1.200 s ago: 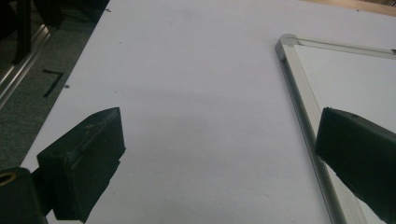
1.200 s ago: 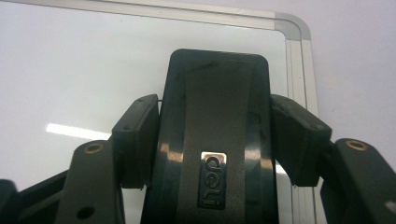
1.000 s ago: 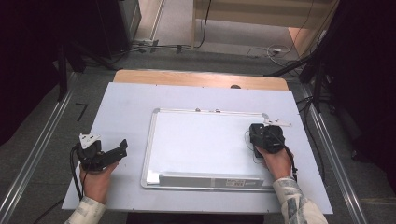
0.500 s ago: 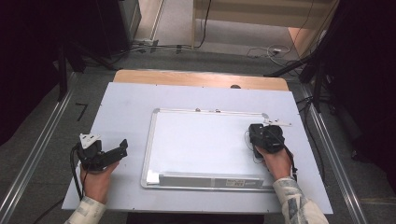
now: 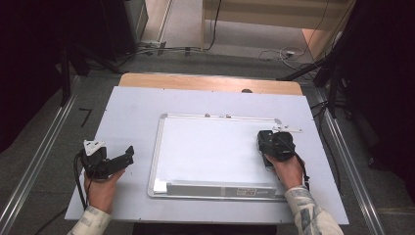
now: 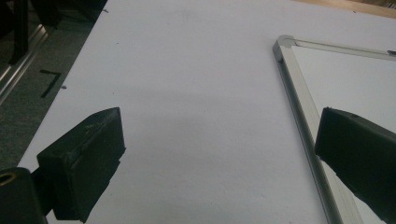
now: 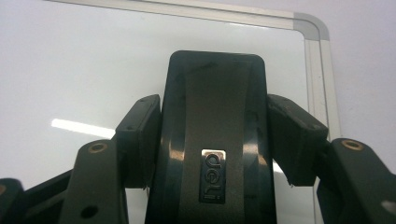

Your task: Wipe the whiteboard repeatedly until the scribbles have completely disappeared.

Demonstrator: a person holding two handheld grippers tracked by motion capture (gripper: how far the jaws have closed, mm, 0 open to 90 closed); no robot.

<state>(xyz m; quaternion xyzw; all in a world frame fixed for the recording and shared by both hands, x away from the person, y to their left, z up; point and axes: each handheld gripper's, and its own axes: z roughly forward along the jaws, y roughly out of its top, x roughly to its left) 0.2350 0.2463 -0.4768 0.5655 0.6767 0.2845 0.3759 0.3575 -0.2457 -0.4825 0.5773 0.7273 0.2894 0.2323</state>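
Observation:
A white whiteboard (image 5: 210,147) with a silver frame lies flat in the middle of the table. My right gripper (image 5: 274,146) is over the board's right side, held by a hand. In the right gripper view the right gripper (image 7: 213,105) is shut on a black board eraser (image 7: 215,140), with both pads pressed on its long sides above the whiteboard (image 7: 93,60). My left gripper (image 5: 126,155) rests left of the board and points toward it. In the left gripper view the left gripper (image 6: 219,116) is open with bare table between its jaws, and the whiteboard's frame (image 6: 299,93) runs near the right jaw.
The pale table top (image 5: 127,112) has a wooden strip (image 5: 210,81) along its far edge. A grey pen tray (image 5: 220,188) runs along the board's near edge. Metal rails (image 5: 44,147) flank the table, and cables (image 5: 279,53) lie on the floor beyond.

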